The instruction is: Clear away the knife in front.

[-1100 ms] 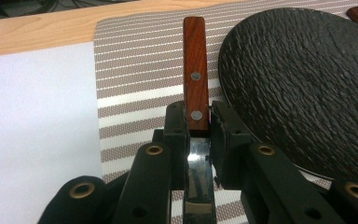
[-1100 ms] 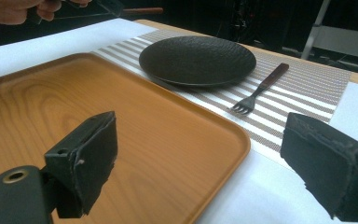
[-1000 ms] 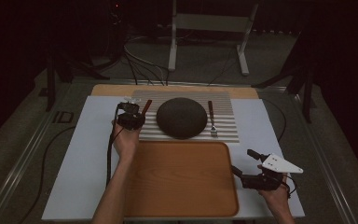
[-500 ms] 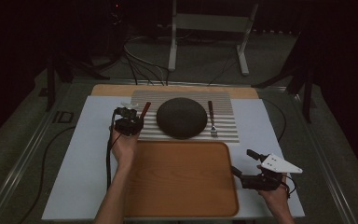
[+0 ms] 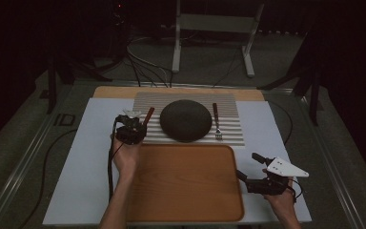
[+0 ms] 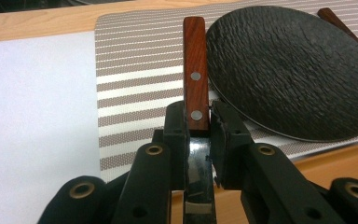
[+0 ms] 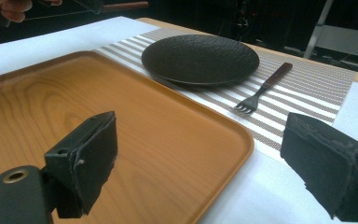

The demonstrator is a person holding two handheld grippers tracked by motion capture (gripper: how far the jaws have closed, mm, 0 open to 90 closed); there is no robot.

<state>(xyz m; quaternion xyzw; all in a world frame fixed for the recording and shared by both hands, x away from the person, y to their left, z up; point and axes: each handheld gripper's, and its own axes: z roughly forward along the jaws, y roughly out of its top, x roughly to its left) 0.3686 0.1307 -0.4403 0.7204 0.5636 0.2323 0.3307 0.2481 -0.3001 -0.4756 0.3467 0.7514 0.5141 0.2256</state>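
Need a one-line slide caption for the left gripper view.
Left gripper clamps a wooden-handled knife beside the black plate on the striped placemat.

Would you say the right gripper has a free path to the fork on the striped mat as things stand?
Probably yes. The right gripper is open beside the tray, and the fork lies uncovered on the mat ahead, nothing between them.

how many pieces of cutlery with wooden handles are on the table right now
2: a knife left of the plate, gripped in the left gripper's jaws, and a fork lying right of the plate.
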